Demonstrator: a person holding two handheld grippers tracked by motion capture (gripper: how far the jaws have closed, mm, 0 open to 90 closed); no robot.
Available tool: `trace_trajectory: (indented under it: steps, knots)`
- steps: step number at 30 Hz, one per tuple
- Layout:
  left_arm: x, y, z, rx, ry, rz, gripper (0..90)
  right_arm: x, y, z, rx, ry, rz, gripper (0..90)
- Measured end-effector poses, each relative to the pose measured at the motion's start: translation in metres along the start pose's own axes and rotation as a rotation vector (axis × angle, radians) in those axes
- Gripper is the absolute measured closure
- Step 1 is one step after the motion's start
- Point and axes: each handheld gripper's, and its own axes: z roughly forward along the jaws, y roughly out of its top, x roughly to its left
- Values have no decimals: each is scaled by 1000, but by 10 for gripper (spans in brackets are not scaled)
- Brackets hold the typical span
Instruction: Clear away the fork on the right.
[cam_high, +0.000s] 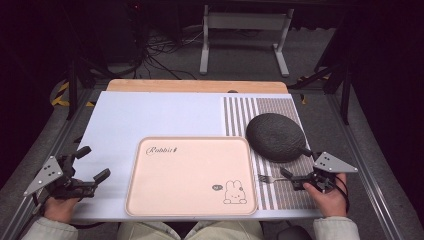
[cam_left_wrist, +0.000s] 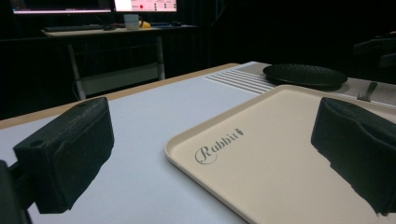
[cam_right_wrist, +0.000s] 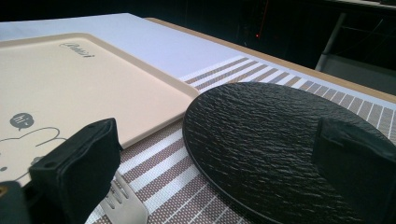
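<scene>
We found right gripper (cam_high: 289, 176) spread wide, empty, poised over small silver metal fork (cam_high: 268, 178) on striped brown placemat (cam_high: 239, 112), between beige rectangular tray (cam_high: 135, 172) and round black textured plate (cam_high: 276, 137). Left gripper (cam_high: 92, 161) released, idle on counter (cam_high: 130, 115). We advised low, level closure across fork handle.
</scene>
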Motion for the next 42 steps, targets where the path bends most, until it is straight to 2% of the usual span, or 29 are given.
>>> trace_trajectory:
  steps: [4, 13, 21, 24, 25, 26, 31, 34, 35, 40, 42]
  knots:
    - [1, 0, -1, 3, 0, -1, 1, 0, 1, 1, 3, 7, 0, 19]
    - [1, 0, 0, 5, 4, -2, 0, -2, 20, 20, 9, 43, -9, 17]
    - [1, 0, -1, 4, 2, -3, 0, -4, 29, 29, 13, 65, -10, 17]
    - [1, 0, -1, 4, 2, -2, 0, -5, 33, 34, 45, 74, -11, 17]
    - [1, 0, -1, 4, 2, -2, 0, -5, 36, 37, 78, 87, -19, 16]
    - [0, 0, -1, 5, 2, -1, 0, -5, 36, 37, 78, 87, -19, 17]
    - [0, 1, -1, 5, 0, -1, 0, -5, 47, 41, 164, 119, -52, 18]
    - [0, 0, 0, 3, 1, 0, 0, -4, 51, 41, 186, 131, -66, 22]
    - [0, 1, -1, 3, 0, 1, 0, -3, 56, 42, 216, 144, -79, 22]
    - [0, 1, -1, 6, -2, 1, 0, -2, 64, 43, 288, 162, -132, 35]
    - [0, 1, -1, 7, -3, 2, 0, -1, 68, 44, 328, 186, -148, 59]
